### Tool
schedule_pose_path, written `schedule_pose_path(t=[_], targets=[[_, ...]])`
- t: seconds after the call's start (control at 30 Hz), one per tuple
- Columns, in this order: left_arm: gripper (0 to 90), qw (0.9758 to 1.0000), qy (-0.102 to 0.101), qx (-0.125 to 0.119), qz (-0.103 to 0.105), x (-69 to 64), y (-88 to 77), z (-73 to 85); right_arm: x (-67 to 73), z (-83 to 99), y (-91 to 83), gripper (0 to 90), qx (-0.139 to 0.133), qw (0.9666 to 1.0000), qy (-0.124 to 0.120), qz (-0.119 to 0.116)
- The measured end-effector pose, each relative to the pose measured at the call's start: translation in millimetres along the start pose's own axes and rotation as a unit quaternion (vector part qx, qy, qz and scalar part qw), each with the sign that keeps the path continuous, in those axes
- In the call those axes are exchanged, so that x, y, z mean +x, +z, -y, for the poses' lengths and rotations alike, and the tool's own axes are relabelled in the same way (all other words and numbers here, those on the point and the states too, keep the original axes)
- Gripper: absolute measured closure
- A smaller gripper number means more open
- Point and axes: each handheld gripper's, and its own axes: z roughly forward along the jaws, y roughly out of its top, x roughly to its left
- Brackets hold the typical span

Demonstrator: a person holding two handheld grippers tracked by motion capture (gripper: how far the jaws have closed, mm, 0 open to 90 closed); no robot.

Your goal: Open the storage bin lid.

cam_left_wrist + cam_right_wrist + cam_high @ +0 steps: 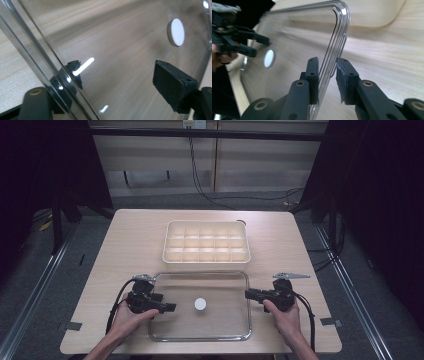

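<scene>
High view: looking down on a clear tray (200, 272) lying flat on the wooden table (135, 235), directly between the left tongs (167, 302) and the right tongs (247, 294), with a small white disc (200, 304) resting inside it about midway between the two sets of tips, and a cream divided box (167, 242) beyond the tips, apart from the tray. Left gripper view: left tongs (105, 92) spread wide, straddling the side edge of the clear tray (37, 50), one jaw outside over the table, the other inside above the tray floor, pressing on nothing; white disc (177, 32) ahead of the inner jaw and well off it. Right gripper view: right tongs (327, 77) closed on the opposite edge of the clear tray (342, 25), pads flanking the ridged lip partway along the side, seemingly pinching it. Probably stiff and fairly light, yet glossy and slick, so apt to slide out of the pads if tilted; possibly brittle at the lip, so no hard squeeze. Best taken by both side edges, level with each other, pads fully over the raised lip. Expect the loose disc to skate across the smooth floor at any tilt; keep flat when lifting.
</scene>
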Motion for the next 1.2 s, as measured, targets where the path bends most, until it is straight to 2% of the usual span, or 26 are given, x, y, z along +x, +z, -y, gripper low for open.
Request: schedule_pose_path(t=[0.03, 0.13, 0.23, 0.3, 0.37, 0.43, 0.53, 0.57, 0.63, 0.67, 0.7, 0.73, 0.83, 1.03, 1.07, 1.17, 1.2], targets=[[22.6, 1.0, -0.003, -0.003, 0.006, 1.6, -1.0, 0.0, 1.4, -0.7, -3.6, 72.8, -0.013, 0.9999, -0.006, 0.0], [23.5, 0.9999, -0.01, -0.006, 0.01, 1.9, -1.0, 0.5, 3.4, -0.9, -7.3, 73.0, -0.019, 0.9998, -0.008, 0.0], [24.0, 0.9998, -0.008, -0.011, -0.014, 2.1, -4.0, 1.1, 3.0, 1.1, -7.7, 72.7, -0.018, 0.9998, -0.011, 0.005], [23.9, 0.9995, -0.029, -0.015, -0.001, 7.4, -4.4, 2.1, 5.1, 1.0, -10.5, 72.7, -0.026, 0.9995, -0.018, -0.004], [24.7, 0.9992, -0.034, -0.02, 0.004, 11.4, -6.0, 3.1, 5.6, 1.2, -11.3, 72.7, -0.027, 0.9995, -0.018, -0.003], [34.6, 0.9993, -0.029, -0.024, 0.001, 10.3, -8.7, 4.1, 3.8, 2.0, -10.1, 72.5, -0.02, 0.9997, -0.011, 0.0], [38.0, 0.9992, -0.027, -0.028, -0.004, 8.9, -10.1, 4.7, -1.1, 3.3, -6.2, 72.1, -0.006, 0.9999, 0.0, 0.01], [39.0, 0.9994, -0.022, -0.027, -0.009, 8.3, -10.6, 5.0, -2.7, 3.7, -5.0, 71.7, -0.002, 0.9999, 0.002, 0.014], [42.2, 0.9984, -0.019, -0.038, -0.038, 5.2, -11.0, 3.6, -4.8, 4.1, -2.8, 70.6, 0.01, 0.9996, 0.008, 0.025], [43.2, 0.9984, -0.019, -0.038, -0.038, 5.2, -11.0, 3.6, -5.9, 4.2, -1.5, 70.0, 0.014, 0.9993, 0.005, 0.034], [43.4, 0.999, -0.016, -0.025, -0.032, 7.5, -8.7, 1.9, -7.2, 4.4, -0.7, 69.5, 0.019, 0.999, 0.005, 0.04], [43.7, 0.999, -0.016, -0.025, -0.032, 7.5, -8.7, 1.9, -8.8, 5.1, 0.0, 69.1, 0.022, 0.9988, 0.009, 0.043], [46.8, 0.9988, -0.016, -0.019, -0.043, 10.2, -4.3, -1.0, -13.7, 6.4, 2.9, 67.2, 0.04, 0.9977, 0.013, 0.054], [48.5, 0.9987, -0.02, -0.021, -0.043, 11.1, -2.8, -1.9, -16.0, 7.7, 8.6, 62.4, 0.059, 0.9961, 0.007, 0.066], [49.9, 0.9985, -0.013, -0.018, -0.05, 10.9, -3.4, -1.9, -15.5, 7.9, 10.1, 59.6, 0.064, 0.9953, 0.002, 0.072], [49.6, 0.9987, -0.01, -0.021, -0.045, 9.6, -4.8, -0.5, -9.6, 7.6, 13.8, 52.4, 0.076, 0.9916, -0.021, 0.103], [49.8, 0.9988, -0.009, -0.02, -0.044, 8.6, -4.6, -0.2, -8.6, 7.5, 15.1, 51.0, 0.076, 0.9917, -0.023, 0.101]])
